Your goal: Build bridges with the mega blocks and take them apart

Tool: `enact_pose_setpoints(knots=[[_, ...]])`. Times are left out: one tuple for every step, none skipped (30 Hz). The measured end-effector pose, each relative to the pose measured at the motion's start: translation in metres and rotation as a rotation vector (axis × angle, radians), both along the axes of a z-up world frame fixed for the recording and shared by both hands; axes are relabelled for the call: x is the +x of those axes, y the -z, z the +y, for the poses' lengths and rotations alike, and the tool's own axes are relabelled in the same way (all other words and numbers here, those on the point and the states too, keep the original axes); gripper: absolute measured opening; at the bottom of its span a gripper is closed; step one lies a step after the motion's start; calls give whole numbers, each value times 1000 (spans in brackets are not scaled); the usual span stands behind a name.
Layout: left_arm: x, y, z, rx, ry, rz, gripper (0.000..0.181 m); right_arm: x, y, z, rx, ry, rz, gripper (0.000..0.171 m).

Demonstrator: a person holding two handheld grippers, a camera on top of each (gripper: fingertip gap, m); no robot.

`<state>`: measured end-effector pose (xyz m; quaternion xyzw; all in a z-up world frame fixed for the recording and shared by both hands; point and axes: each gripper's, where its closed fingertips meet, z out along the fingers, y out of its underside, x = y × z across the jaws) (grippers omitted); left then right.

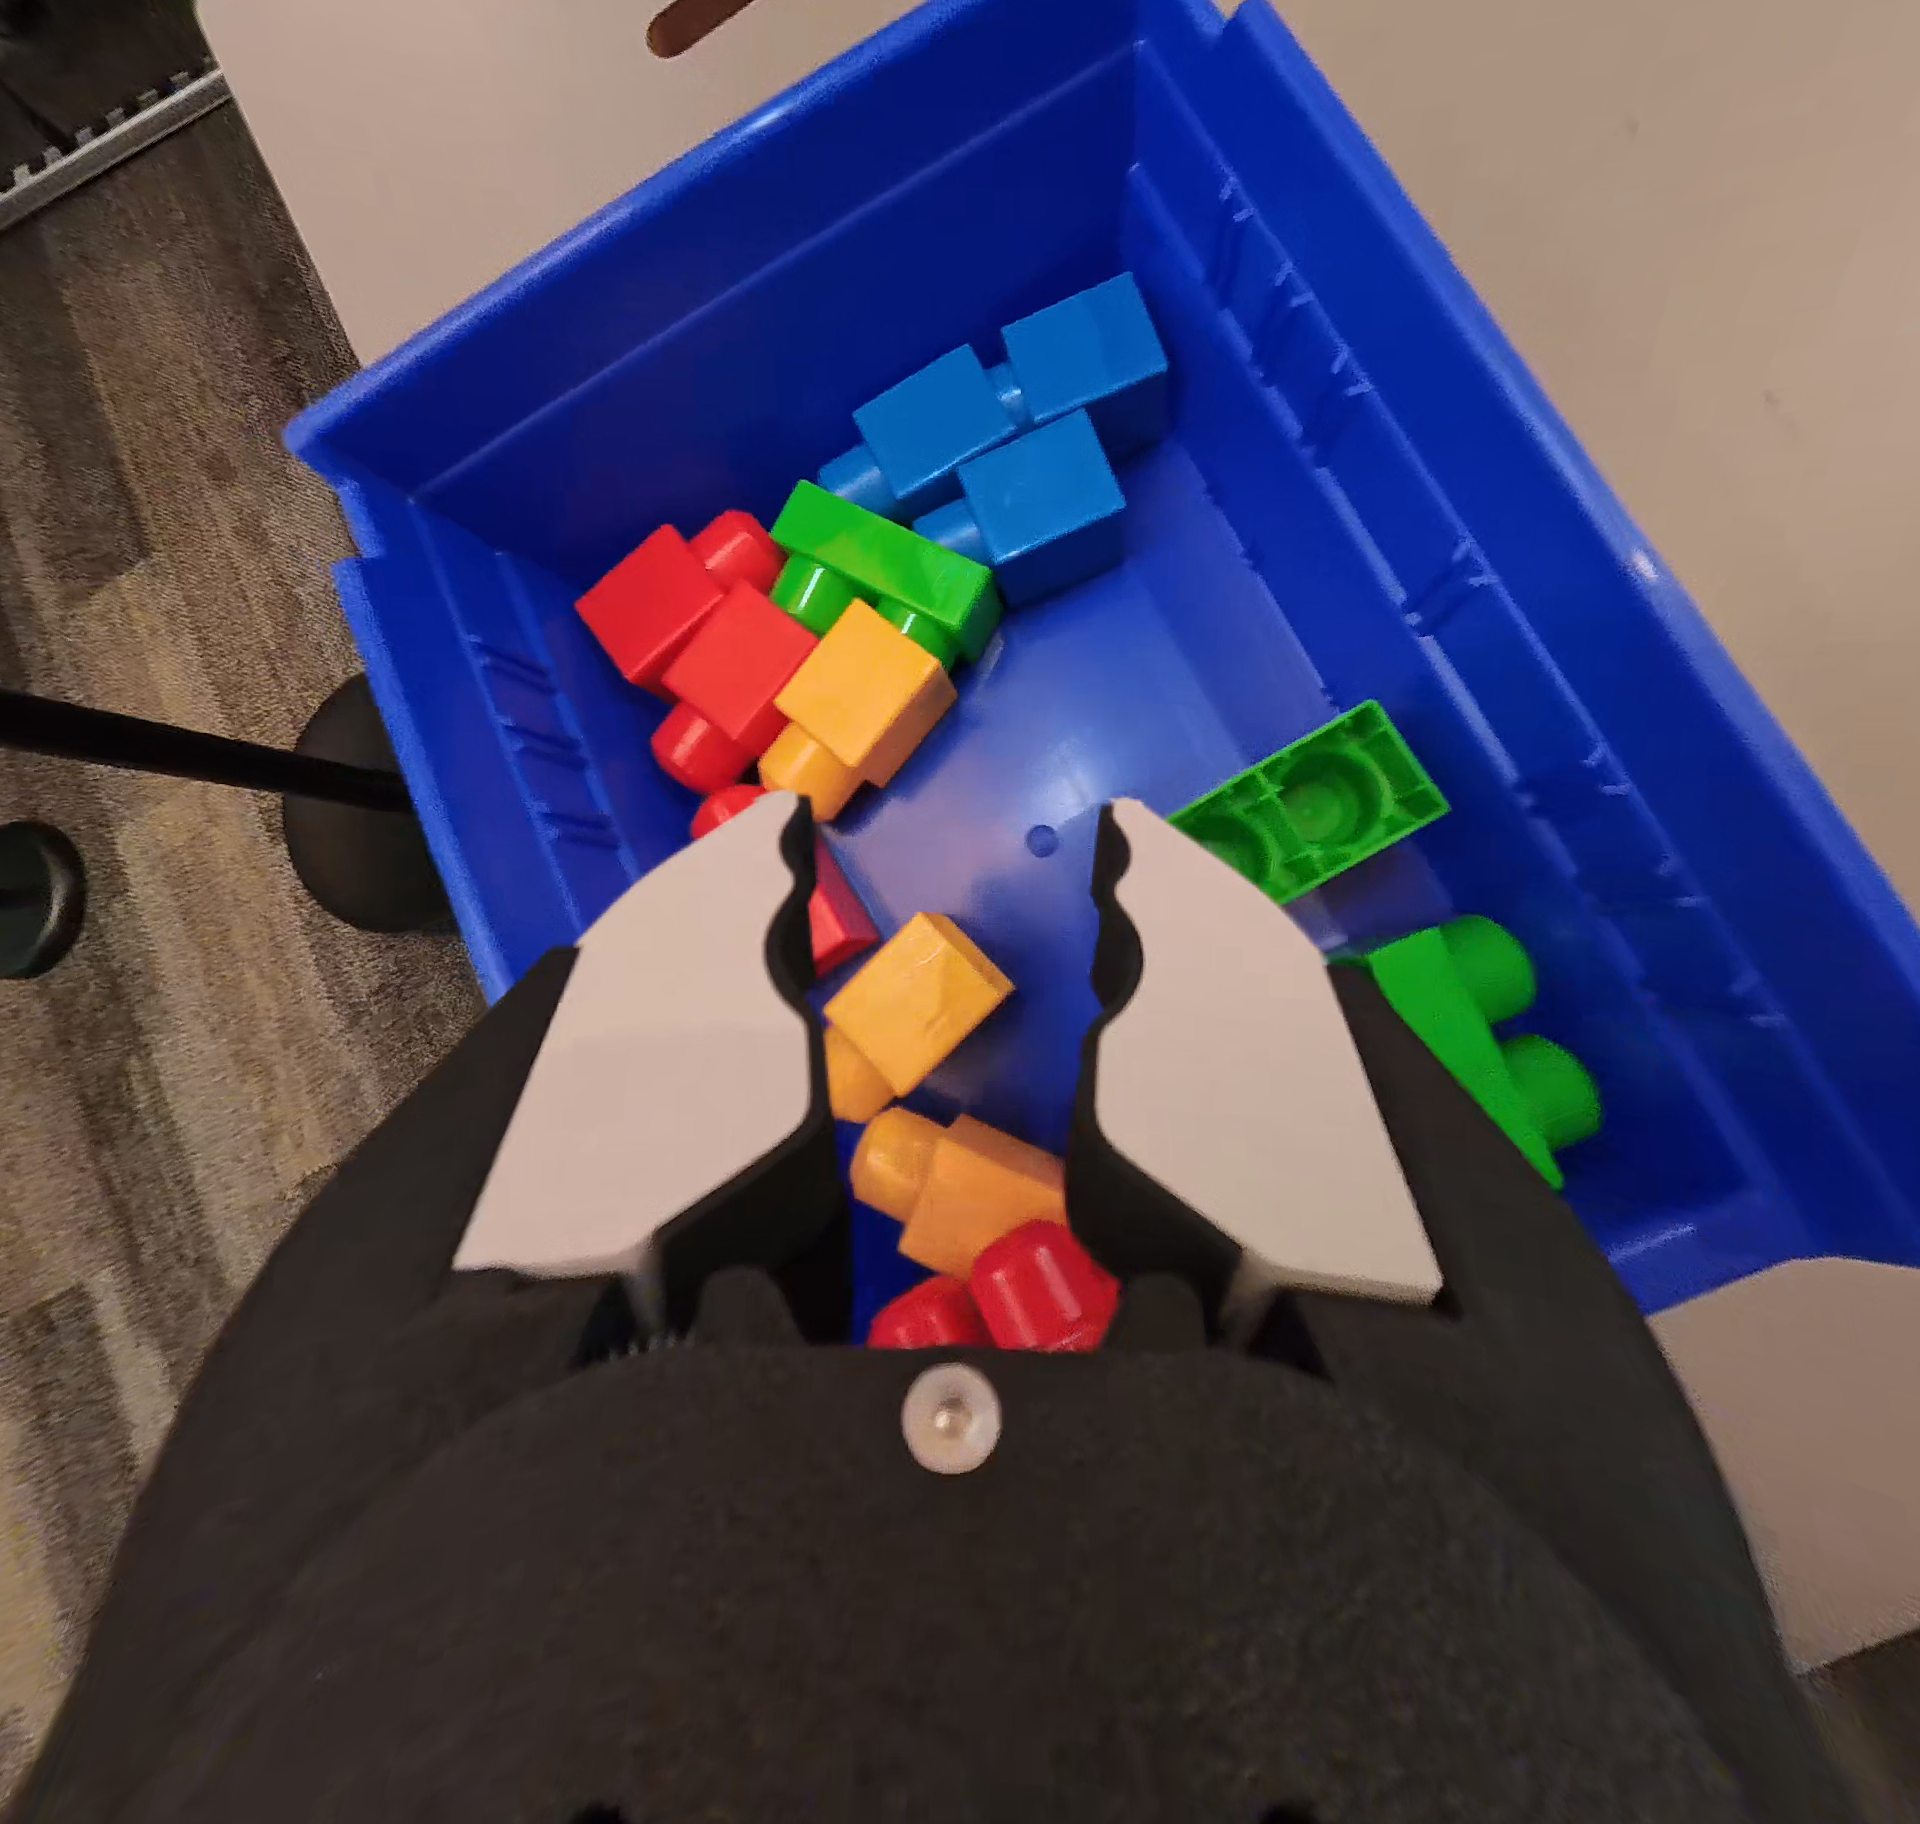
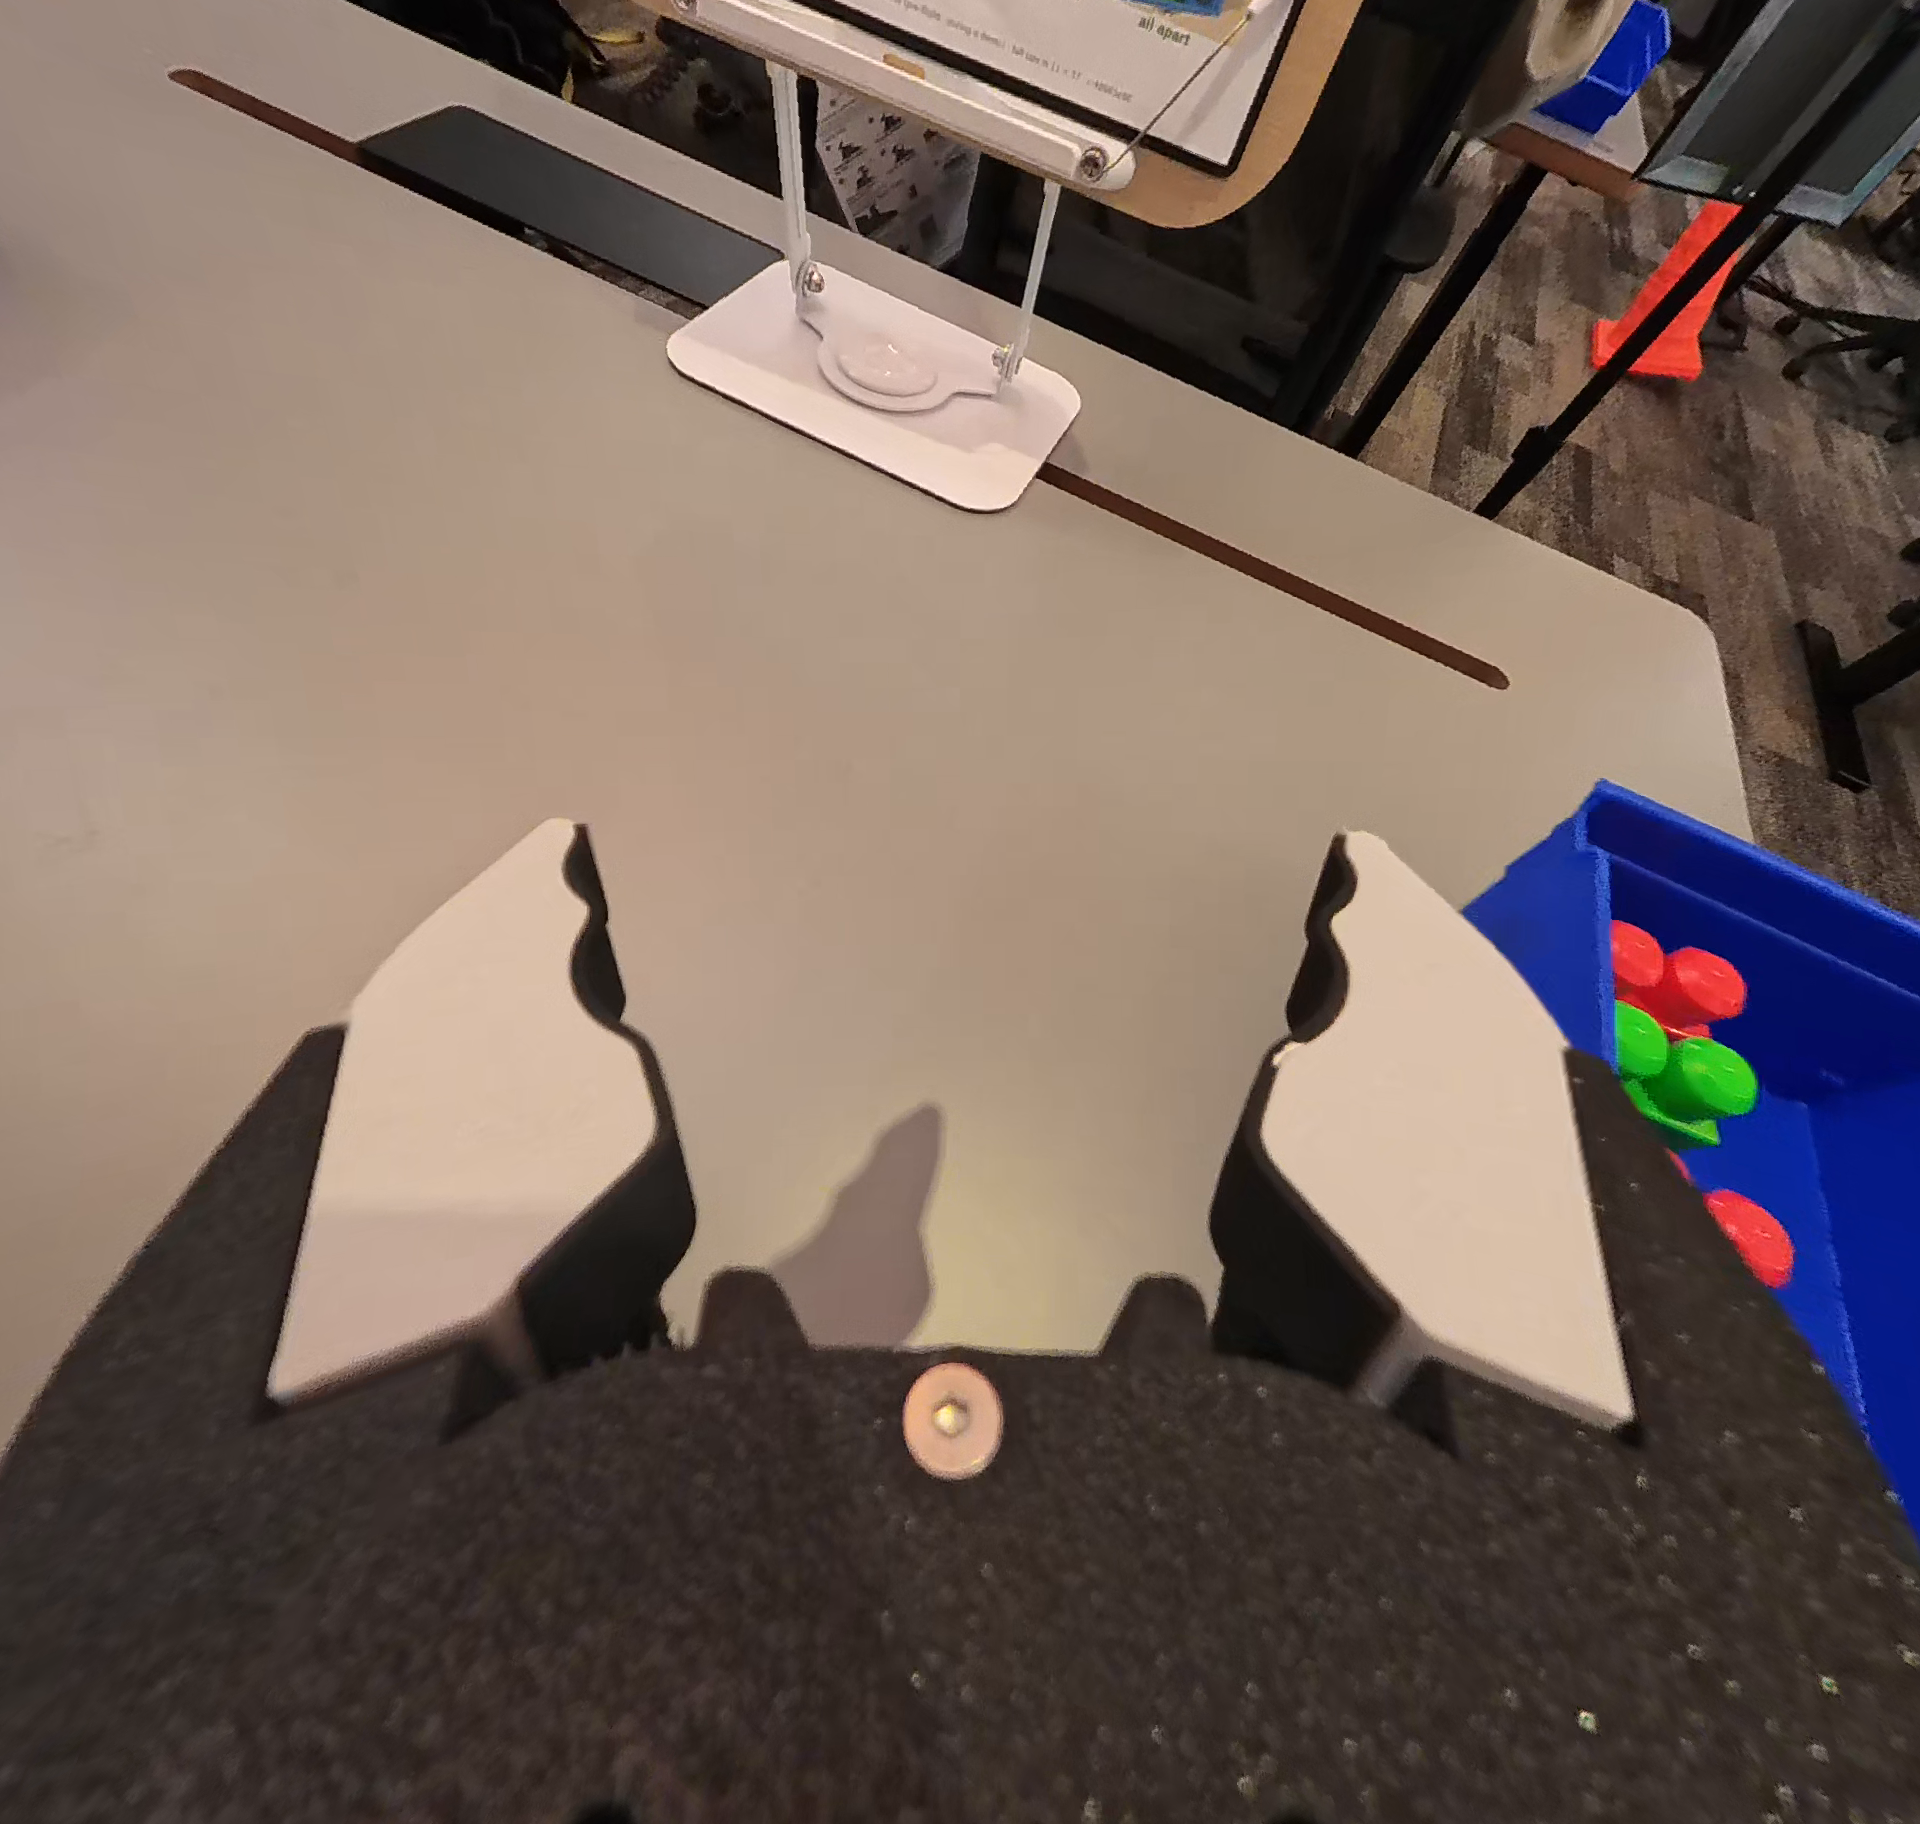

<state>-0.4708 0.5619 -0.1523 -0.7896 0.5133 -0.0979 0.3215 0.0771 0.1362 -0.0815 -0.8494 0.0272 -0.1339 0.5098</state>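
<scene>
A blue bin (image 1: 935, 216) on the table holds loose mega blocks: blue blocks (image 1: 1039, 444), red blocks (image 1: 707, 631), orange blocks (image 1: 914, 995) and green blocks (image 1: 1309, 808). My left gripper (image 1: 951, 818) hangs open and empty over the bin, with an orange block showing between its fingers below. My right gripper (image 2: 961, 839) is wide open and empty above the bare grey table (image 2: 727, 683). In the right wrist view the bin (image 2: 1766, 943) sits at the right edge with red (image 2: 1683, 985) and green blocks (image 2: 1683, 1078) in it.
A white stand (image 2: 883, 382) holding an instruction board (image 2: 987, 8) stands at the table's far side, beside a black flat panel (image 2: 561, 195). A cable slot (image 2: 1278, 579) runs along the table's back. Carpet floor and tripod legs (image 2: 1558, 320) lie beyond the edge. The tips of one gripper are about 70 cm away from the tips of the other.
</scene>
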Motion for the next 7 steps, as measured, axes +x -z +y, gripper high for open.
enact_pose_setpoints(knots=[[-2,0,4,2,6,9,50,-1,2,1,-4,-5,4,126],[-3,0,6,2,17,18,47,0,3,1,-8,-5,4,126],[-3,0,9,3,35,30,44,0,4,2,-11,-4,1,126],[-4,1,11,6,58,47,41,1,4,2,-12,-5,0,126],[-3,2,13,11,91,66,39,1,5,3,-11,-6,1,126],[-2,5,14,14,134,88,36,1,5,4,-11,-7,3,126],[0,9,15,13,176,111,34,2,5,5,-9,-8,4,126]])
